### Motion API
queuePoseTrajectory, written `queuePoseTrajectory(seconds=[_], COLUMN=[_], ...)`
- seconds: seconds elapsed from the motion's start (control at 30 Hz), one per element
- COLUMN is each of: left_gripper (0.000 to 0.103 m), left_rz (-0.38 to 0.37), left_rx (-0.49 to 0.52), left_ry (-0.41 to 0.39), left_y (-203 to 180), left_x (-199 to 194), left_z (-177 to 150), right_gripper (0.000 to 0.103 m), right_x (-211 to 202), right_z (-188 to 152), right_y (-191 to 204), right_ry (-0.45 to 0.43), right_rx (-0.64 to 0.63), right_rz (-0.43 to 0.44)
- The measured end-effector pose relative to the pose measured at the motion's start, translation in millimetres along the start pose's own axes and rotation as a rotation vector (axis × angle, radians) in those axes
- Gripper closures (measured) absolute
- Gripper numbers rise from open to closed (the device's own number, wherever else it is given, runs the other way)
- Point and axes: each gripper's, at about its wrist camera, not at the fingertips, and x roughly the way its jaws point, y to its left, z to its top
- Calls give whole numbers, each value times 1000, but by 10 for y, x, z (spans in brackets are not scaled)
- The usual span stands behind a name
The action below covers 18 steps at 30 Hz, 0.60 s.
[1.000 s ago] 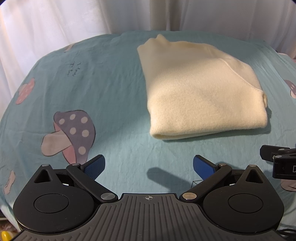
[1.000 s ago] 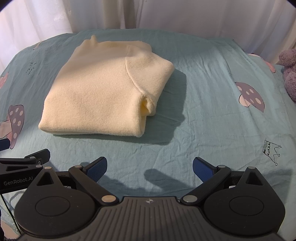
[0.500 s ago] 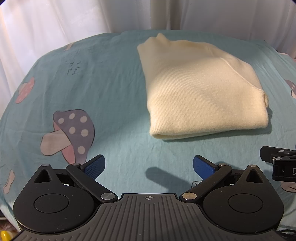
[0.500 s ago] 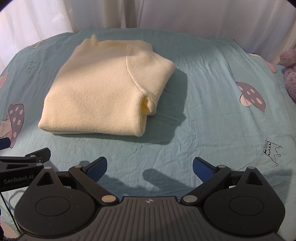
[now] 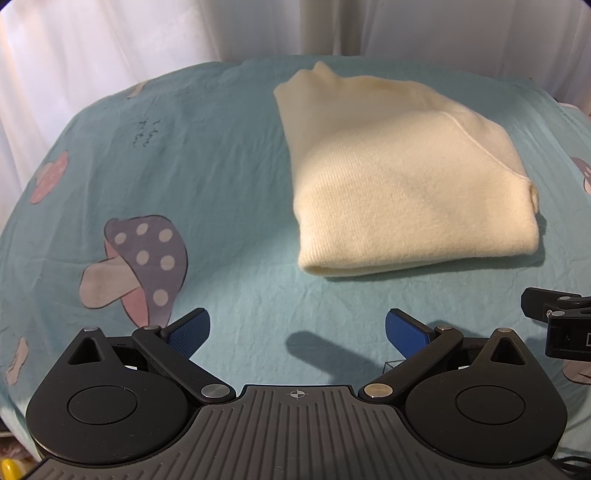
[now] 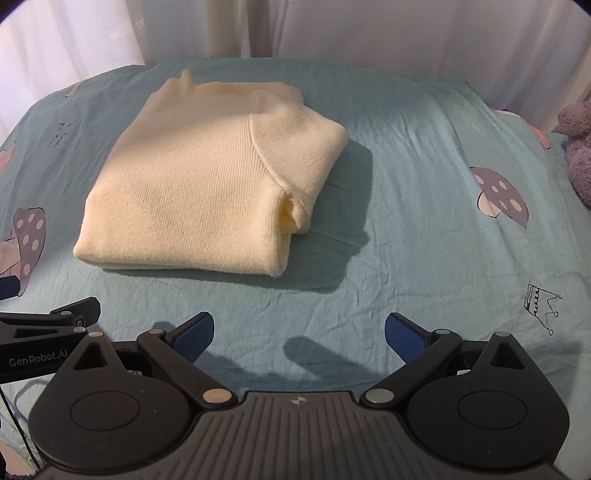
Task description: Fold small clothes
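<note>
A cream knit sweater [image 5: 402, 173] lies folded into a compact rectangle on the teal bed sheet [image 5: 221, 147]. In the right wrist view the sweater [image 6: 207, 192] sits left of centre, with a tucked sleeve fold at its right side. My left gripper [image 5: 297, 328] hovers open over bare sheet, short of the sweater's near edge, with nothing between its blue pads [image 5: 188, 330]. The right gripper [image 6: 299, 330] is likewise open and empty, a little back from the sweater. Each gripper's body shows at the edge of the other's view.
The sheet carries mushroom prints [image 5: 140, 258] and a small crown drawing [image 6: 541, 302]. White curtains [image 6: 332, 29] hang behind the bed. A purple plush toy [image 6: 580, 155] sits at the far right edge. Bare sheet spreads right of the sweater.
Both views have crept slightly back from the sweater; otherwise nothing has visibly changed. Both grippers stay open.
</note>
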Motion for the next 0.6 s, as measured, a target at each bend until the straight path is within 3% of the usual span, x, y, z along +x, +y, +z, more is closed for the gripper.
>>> queuePoseTrajectory(seconds=[0.37, 0.6], left_gripper=[0, 0], left_rz=[-11, 26], left_rx=[-1, 37], left_ry=[-10, -26], left_y=[17, -48], left_x=[-7, -26], left_z=[-13, -38], right_gripper=[4, 4], right_x=[7, 8], right_z=[2, 3], right_y=[7, 2], right_ry=[3, 3], right_rx=[-1, -4], right_rz=[0, 0])
